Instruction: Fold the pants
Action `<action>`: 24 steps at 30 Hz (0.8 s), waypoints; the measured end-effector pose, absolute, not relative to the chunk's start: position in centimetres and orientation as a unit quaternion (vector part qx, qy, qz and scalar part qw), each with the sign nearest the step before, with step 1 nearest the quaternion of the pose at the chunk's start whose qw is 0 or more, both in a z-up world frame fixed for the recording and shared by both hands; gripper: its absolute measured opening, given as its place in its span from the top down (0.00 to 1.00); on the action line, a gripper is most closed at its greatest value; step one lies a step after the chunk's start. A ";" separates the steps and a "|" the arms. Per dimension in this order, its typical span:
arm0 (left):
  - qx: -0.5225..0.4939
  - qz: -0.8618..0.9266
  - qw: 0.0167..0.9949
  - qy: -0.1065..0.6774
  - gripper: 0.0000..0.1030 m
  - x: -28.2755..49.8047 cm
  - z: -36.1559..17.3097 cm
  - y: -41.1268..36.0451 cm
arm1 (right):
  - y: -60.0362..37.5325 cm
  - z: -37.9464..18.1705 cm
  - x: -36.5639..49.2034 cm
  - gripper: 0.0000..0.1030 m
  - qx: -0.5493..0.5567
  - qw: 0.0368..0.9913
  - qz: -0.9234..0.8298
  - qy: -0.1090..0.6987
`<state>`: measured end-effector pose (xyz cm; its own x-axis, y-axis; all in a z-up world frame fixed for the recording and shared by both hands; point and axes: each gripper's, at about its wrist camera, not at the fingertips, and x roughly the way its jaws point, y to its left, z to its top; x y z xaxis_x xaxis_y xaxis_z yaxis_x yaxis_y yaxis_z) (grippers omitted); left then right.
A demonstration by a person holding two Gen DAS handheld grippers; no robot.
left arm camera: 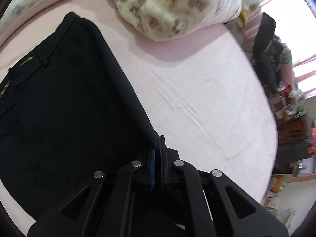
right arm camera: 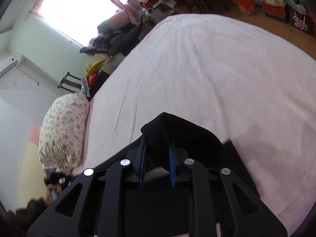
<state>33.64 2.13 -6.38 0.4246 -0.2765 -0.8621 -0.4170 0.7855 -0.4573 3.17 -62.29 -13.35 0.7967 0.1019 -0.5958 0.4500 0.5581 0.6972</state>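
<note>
Black pants (left arm camera: 59,102) lie spread on the pink bed sheet (left arm camera: 207,102), waistband with a belt loop toward the far left. My left gripper (left arm camera: 158,146) is shut on the pants' ribbed edge, which runs up and left from the blue pads. In the right wrist view, my right gripper (right arm camera: 157,148) is shut on a thick folded bunch of the black pants (right arm camera: 177,136), which bulges over and past the fingers above the pink sheet (right arm camera: 217,75).
A floral pillow (left arm camera: 177,6) lies at the head of the bed; it also shows in the right wrist view (right arm camera: 63,130). Dark clothes hang beside the bed (left arm camera: 266,45). Cluttered shelves, a window (right arm camera: 79,6), boxes and an orange bin (right arm camera: 243,3) ring the bed.
</note>
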 end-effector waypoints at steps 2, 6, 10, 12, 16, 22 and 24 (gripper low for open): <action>-0.343 0.036 0.780 0.522 0.97 33.1 -5.8 2.9 | -63.2 -12.3 3.9 0.81 0.458 0.837 -0.101 0.284; -0.358 0.008 0.797 0.487 0.97 27.9 -3.7 5.3 | -63.8 -10.7 4.1 0.81 0.451 0.852 -0.090 0.249; -0.373 0.010 0.783 0.498 0.97 20.5 -4.4 6.3 | -64.4 -13.9 2.7 0.81 0.469 0.829 -0.129 0.274; -0.379 0.027 0.762 0.525 0.97 16.2 -6.6 6.9 | -64.2 -16.9 1.3 0.81 0.487 0.804 -0.161 0.300; -0.376 0.081 0.730 0.565 0.97 11.2 -11.8 8.0 | -62.8 -21.9 -1.6 0.74 0.510 0.755 -0.208 0.355; -0.321 0.094 0.722 0.605 0.95 10.8 -16.6 7.5 | -61.9 -23.3 -6.2 0.49 0.558 0.703 -0.253 0.361; -0.307 0.087 0.729 0.605 0.94 11.2 -16.3 7.2 | -62.0 -22.9 -7.3 0.49 0.580 0.693 -0.256 0.343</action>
